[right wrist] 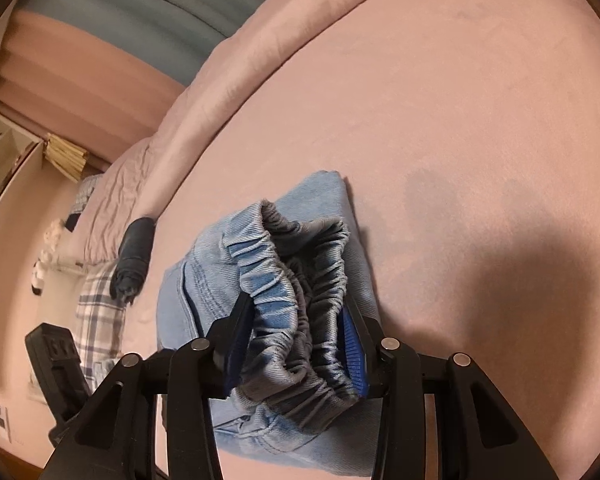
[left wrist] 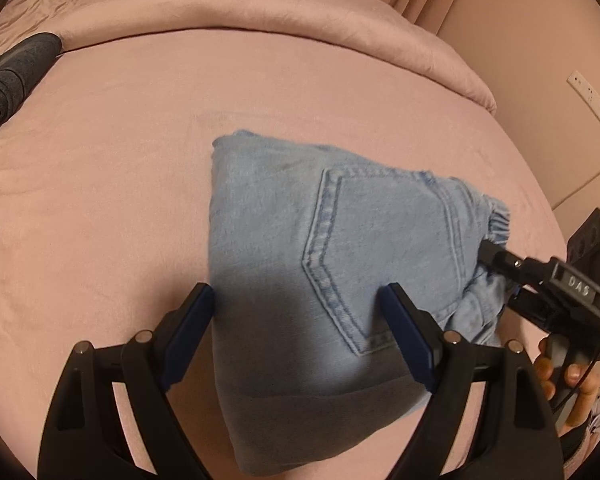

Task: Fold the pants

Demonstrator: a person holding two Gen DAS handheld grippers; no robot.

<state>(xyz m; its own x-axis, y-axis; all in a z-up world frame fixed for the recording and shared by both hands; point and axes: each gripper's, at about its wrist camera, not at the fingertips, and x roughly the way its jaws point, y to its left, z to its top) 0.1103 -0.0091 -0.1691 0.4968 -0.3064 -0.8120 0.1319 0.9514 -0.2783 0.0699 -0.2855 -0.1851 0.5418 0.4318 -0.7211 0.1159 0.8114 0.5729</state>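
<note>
Folded light-blue denim pants [left wrist: 300, 264] lie on our pink bed [left wrist: 100, 200]; our right gripper [right wrist: 296, 320] pinches their gathered elastic waistband [right wrist: 300, 280], while our left gripper [left wrist: 300, 300] hovers wide apart above them.

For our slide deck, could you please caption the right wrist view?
Right tool clamps the gathered elastic waistband of folded light-blue pants on a pink bed.

Light-blue denim pants [left wrist: 300, 240] lie folded compactly, elastic waistband [right wrist: 300, 280] bunched.
</note>
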